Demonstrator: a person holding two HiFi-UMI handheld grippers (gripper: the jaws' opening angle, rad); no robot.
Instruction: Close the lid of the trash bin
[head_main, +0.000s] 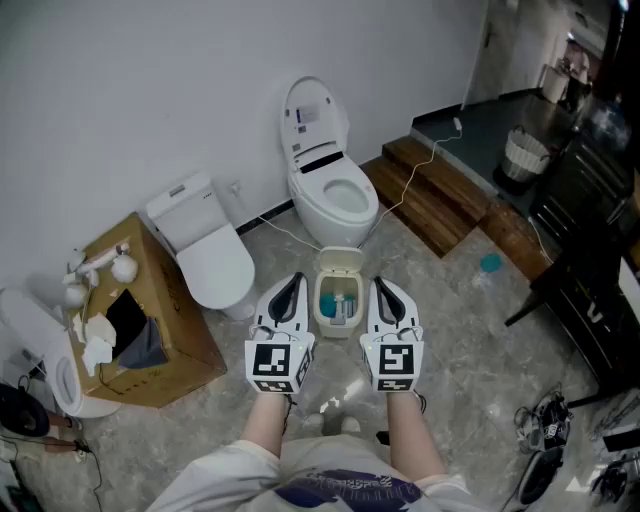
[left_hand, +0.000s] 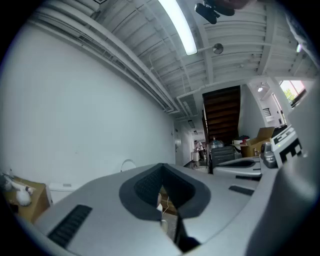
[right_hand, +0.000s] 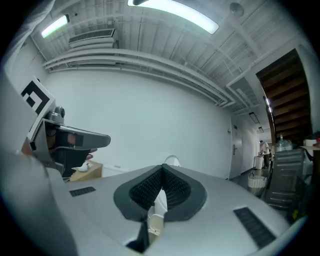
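A small cream trash bin (head_main: 338, 297) stands on the floor in front of a white toilet, its lid (head_main: 341, 262) tipped up at the back and blue and white waste showing inside. My left gripper (head_main: 291, 290) is held level just left of the bin, jaws shut with nothing between them. My right gripper (head_main: 383, 292) is level just right of it, also shut and empty. In the left gripper view the left gripper (left_hand: 161, 175) has its tips together. The right gripper (right_hand: 162, 175) looks the same in its own view, with the toilet's raised lid (right_hand: 171, 161) beyond.
The white toilet (head_main: 328, 185) stands against the wall behind the bin. A second toilet (head_main: 207, 250) and a cardboard box (head_main: 145, 310) with tissues stand to the left. Wooden steps (head_main: 440, 195) and a white cable (head_main: 415, 175) lie to the right, dark furniture (head_main: 590, 250) farther right.
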